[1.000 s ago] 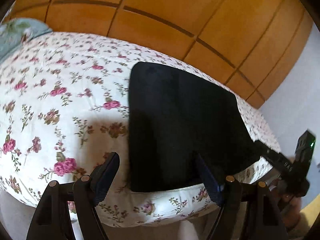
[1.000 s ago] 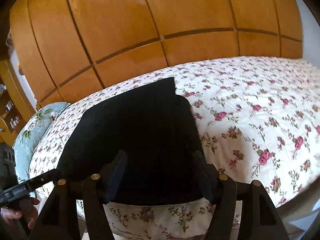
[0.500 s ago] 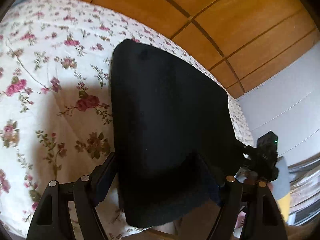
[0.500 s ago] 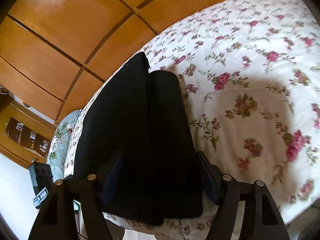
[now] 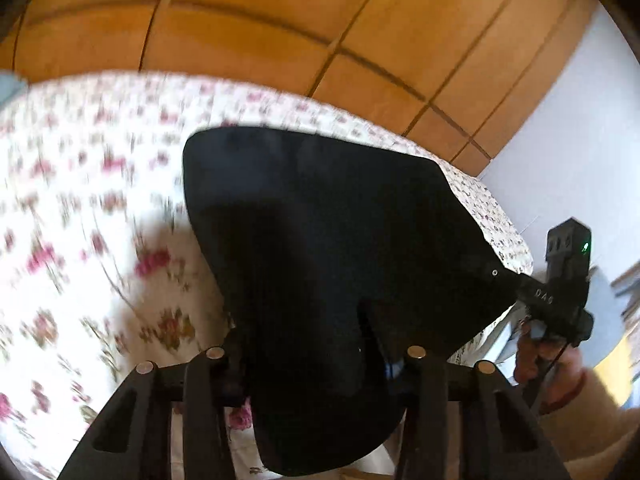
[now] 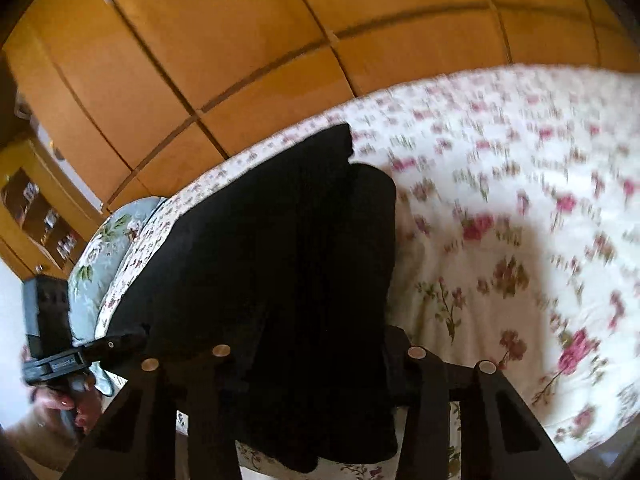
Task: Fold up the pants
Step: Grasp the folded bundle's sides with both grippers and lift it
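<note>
The black pants (image 5: pixel 320 240) lie folded on the floral bed, their near edge lifted off it. My left gripper (image 5: pixel 308 344) is shut on the near left corner of the pants. My right gripper (image 6: pixel 316 348) is shut on the near right corner of the pants (image 6: pixel 280 248). Cloth hangs down over both pairs of fingers and hides the pads. The right gripper also shows in the left wrist view (image 5: pixel 520 280), biting the pants' edge. The left gripper shows in the right wrist view (image 6: pixel 120 344), doing the same.
The floral bedspread (image 5: pixel 80 220) (image 6: pixel 520 220) spreads to both sides of the pants. A wooden wardrobe wall (image 5: pixel 280 32) stands behind the bed. A pale blue pillow (image 6: pixel 100 248) lies at the head end. Shelves (image 6: pixel 36 208) stand at the far left.
Both grippers have closed on the near edge of the pants and lifted it. The cloth now drapes over the fingers and both views are blurred by motion.
</note>
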The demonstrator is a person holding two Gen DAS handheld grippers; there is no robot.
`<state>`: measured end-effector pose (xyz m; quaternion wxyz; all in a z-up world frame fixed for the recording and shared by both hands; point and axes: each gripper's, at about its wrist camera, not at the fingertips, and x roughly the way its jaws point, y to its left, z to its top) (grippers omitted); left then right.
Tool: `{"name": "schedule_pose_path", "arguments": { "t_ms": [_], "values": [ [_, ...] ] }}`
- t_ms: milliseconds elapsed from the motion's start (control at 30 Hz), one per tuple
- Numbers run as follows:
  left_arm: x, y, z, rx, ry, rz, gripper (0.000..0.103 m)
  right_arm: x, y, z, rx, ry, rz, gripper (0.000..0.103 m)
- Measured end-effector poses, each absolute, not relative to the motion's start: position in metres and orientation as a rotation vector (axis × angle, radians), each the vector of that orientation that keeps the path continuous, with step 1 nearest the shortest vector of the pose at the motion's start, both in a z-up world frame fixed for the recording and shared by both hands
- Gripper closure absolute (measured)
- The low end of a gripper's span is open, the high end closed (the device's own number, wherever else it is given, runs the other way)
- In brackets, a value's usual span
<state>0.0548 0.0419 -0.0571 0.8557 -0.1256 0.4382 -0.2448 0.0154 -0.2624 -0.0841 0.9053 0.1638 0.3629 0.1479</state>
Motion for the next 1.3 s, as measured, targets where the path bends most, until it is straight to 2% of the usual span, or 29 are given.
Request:
{"name": "schedule_pose_path", "arguments": {
  "t_ms": [233,400,700,867,933,1033,1100,1300],
  "values": [
    [0.069,0.045,-0.017,-0.128,0.771,-0.462,0.057,0.034,-0.25,-0.057,0.31,0.636,0.337,0.059],
    [0.111,0.056,-0.008,-0.126,0.766,-0.415,0.057,0.083,-0.235,-0.047,0.281,0.61,0.33,0.059],
    [0.208,0.063,-0.017,-0.067,0.714,-0.342,0.057,0.185,-0.224,-0.046,0.296,0.547,0.296,0.059],
    [0.258,0.066,-0.058,-0.057,0.776,-0.313,0.056,0.237,-0.226,-0.08,0.306,0.604,0.232,0.056],
    [0.267,0.065,-0.084,-0.065,0.83,-0.295,0.048,0.25,-0.226,-0.103,0.259,0.683,0.144,0.051],
    [0.255,0.071,-0.096,-0.074,0.721,-0.269,0.032,0.249,-0.236,-0.113,0.316,0.667,0.144,0.039],
    [0.257,0.073,-0.097,-0.08,0.726,-0.237,0.023,0.249,-0.235,-0.115,0.309,0.669,0.143,0.037],
    [0.248,0.057,-0.094,0.017,0.676,-0.17,0.023,0.249,-0.234,-0.119,0.275,0.661,0.093,0.026]
  ]
}}
